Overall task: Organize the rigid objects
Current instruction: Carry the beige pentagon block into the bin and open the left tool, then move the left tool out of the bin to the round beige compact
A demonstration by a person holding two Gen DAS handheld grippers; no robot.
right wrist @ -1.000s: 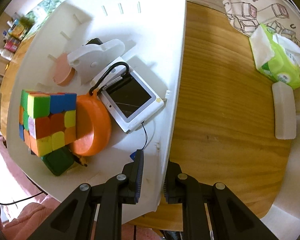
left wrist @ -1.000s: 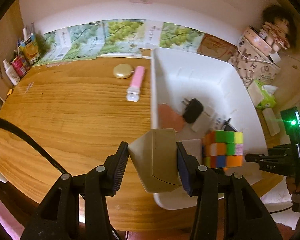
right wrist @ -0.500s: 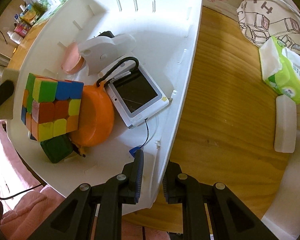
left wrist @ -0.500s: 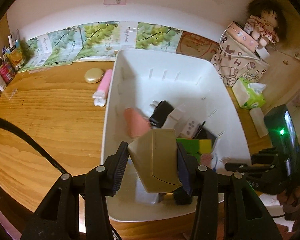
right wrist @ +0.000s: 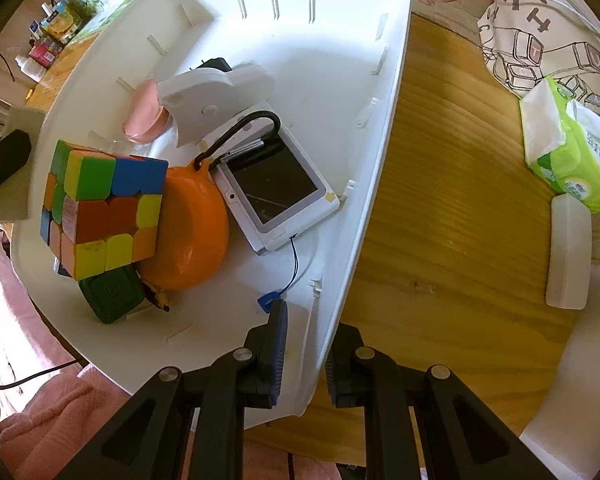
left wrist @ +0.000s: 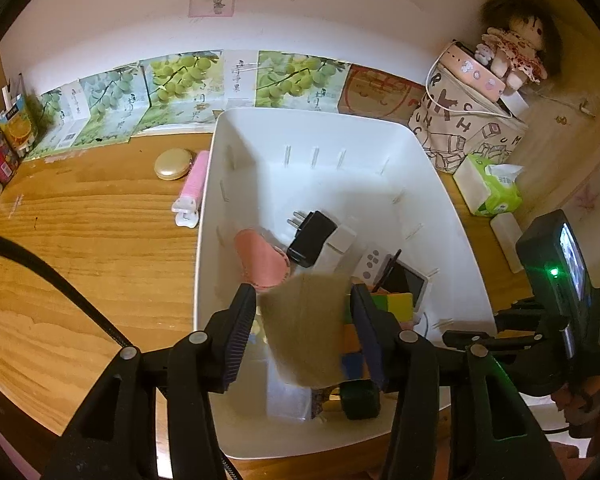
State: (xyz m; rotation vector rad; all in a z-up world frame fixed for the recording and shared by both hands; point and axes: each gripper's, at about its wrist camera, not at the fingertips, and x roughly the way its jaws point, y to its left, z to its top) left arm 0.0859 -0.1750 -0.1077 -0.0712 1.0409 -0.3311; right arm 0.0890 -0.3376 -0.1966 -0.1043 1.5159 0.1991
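Over the white bin (left wrist: pixel 320 132) hangs my left gripper (left wrist: pixel 302 304), its jaws opening. A beige box (left wrist: pixel 304 332) sits blurred between them, with a gap at each pad. The bin (right wrist: pixel 320 80) holds a colour cube (right wrist: pixel 100 212), an orange dish (right wrist: pixel 192 232), a small white-framed screen (right wrist: pixel 276 188), a green block (right wrist: pixel 110 294), a pink round piece (left wrist: pixel 262 262) and a black plug (left wrist: pixel 312 238). My right gripper (right wrist: pixel 306 332) points down and is shut on the bin's near wall.
On the wooden table left of the bin lie a gold compact (left wrist: pixel 173 164) and a pink tube (left wrist: pixel 194 184). To its right are a green tissue pack (right wrist: pixel 564 152), a white case (right wrist: pixel 568 252) and a printed tote bag (left wrist: pixel 460 128).
My left gripper carried the beige box from the bin's left wall to over its inside. Its jaws have since widened and the box has gone blurred and loose. The right gripper kept its hold.
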